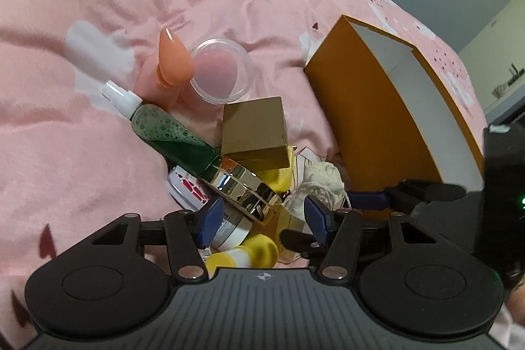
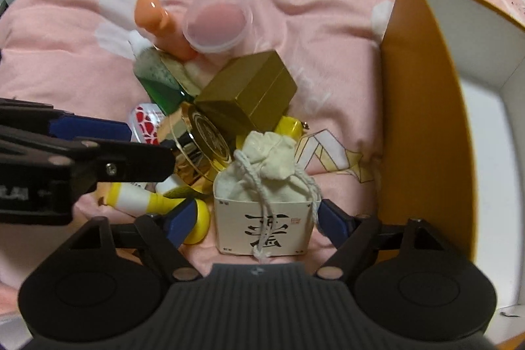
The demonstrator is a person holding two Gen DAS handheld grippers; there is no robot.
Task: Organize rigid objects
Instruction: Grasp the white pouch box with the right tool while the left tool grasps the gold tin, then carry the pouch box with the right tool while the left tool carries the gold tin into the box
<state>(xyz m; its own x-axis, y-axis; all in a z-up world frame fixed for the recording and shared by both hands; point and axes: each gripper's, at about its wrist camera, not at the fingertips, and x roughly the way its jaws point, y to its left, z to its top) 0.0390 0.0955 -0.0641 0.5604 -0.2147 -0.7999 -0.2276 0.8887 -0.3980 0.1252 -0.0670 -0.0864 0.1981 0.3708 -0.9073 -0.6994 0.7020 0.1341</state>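
A pile of small objects lies on a pink bedspread. In the left wrist view my left gripper (image 1: pixel 262 217) is open, its blue pads either side of a shiny gold round compact (image 1: pixel 244 187), above a white jar (image 1: pixel 231 230) and a yellow-capped bottle (image 1: pixel 244 253). A green spray bottle (image 1: pixel 167 128), a gold box (image 1: pixel 254 133) and a white cloth pouch (image 1: pixel 323 182) lie in the pile. In the right wrist view my right gripper (image 2: pixel 259 218) is open around a cream box with black characters (image 2: pixel 262 227) that holds the pouch (image 2: pixel 269 166). The left gripper (image 2: pixel 108 150) enters from the left.
An open orange box with a white inside (image 1: pixel 387 120) stands right of the pile; it also shows in the right wrist view (image 2: pixel 423 120). An orange teardrop bottle (image 1: pixel 174 58) and a clear round lid (image 1: pixel 220 72) lie behind the pile. A red-patterned tin (image 2: pixel 146 123) lies at the left.
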